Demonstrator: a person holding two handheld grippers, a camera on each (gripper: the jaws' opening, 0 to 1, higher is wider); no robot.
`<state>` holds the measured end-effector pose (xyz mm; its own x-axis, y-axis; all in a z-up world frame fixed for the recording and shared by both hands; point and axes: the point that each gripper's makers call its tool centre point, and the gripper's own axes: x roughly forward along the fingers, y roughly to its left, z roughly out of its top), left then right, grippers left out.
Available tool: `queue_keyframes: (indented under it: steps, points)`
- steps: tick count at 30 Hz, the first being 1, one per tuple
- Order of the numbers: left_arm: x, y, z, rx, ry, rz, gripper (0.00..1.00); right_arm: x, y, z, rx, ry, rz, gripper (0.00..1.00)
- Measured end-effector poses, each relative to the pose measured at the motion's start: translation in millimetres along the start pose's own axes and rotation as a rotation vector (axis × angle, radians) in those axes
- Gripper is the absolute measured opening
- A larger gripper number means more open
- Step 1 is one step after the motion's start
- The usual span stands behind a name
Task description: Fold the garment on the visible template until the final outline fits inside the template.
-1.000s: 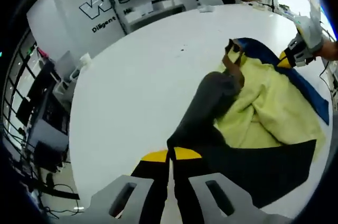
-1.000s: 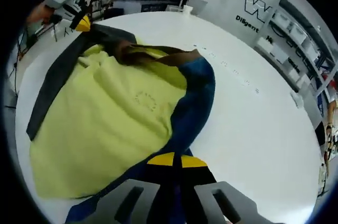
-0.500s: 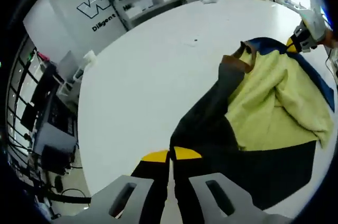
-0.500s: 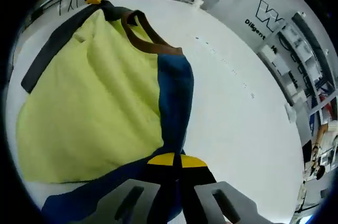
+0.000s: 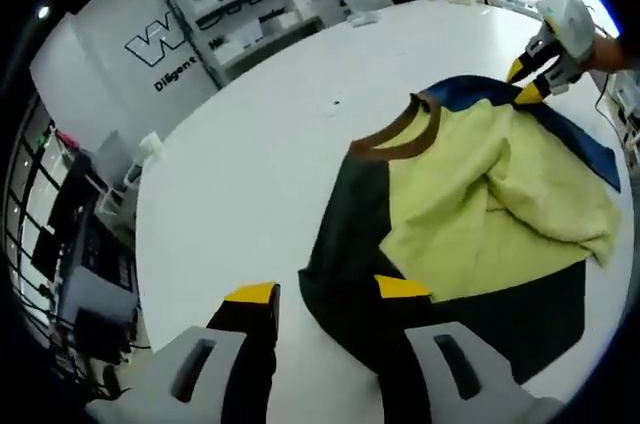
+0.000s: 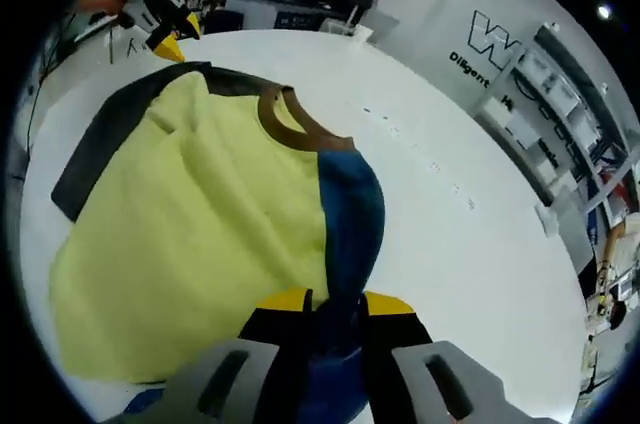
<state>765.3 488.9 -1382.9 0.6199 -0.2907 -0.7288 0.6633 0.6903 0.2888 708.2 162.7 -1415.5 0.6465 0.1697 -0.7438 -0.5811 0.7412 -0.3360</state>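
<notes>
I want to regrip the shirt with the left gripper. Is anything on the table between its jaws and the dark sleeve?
Nothing visible. In the left gripper view the left gripper is open, and the garment lies directly at its jaws on the bare white table, its dark edge reaching in between them.

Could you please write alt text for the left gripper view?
A yellow, black and blue shirt with a brown collar lies on a white table. The left hand-held gripper stands open at its black side, and the right hand-held gripper is at the far blue edge.
</notes>
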Motion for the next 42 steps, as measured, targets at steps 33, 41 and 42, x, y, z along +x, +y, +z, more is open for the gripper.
queue_keyframes:
  steps: [33, 41, 42]
  points:
    - [-16.5, -145.2, -29.4, 0.181, -0.022, -0.425, 0.29, -48.1, 97.2, 13.9, 0.014, -0.164, 0.209, 0.57]
    - [-12.1, -143.7, -47.6, 0.19, 0.016, -0.429, 0.24, -54.9, 124.5, 1.8, -0.002, -0.155, 0.264, 0.58]
    - [-13.3, -143.6, -46.8, 0.195, 0.01, -0.425, 0.23, -55.9, 127.1, 0.6, -0.003, -0.153, 0.269, 0.59]
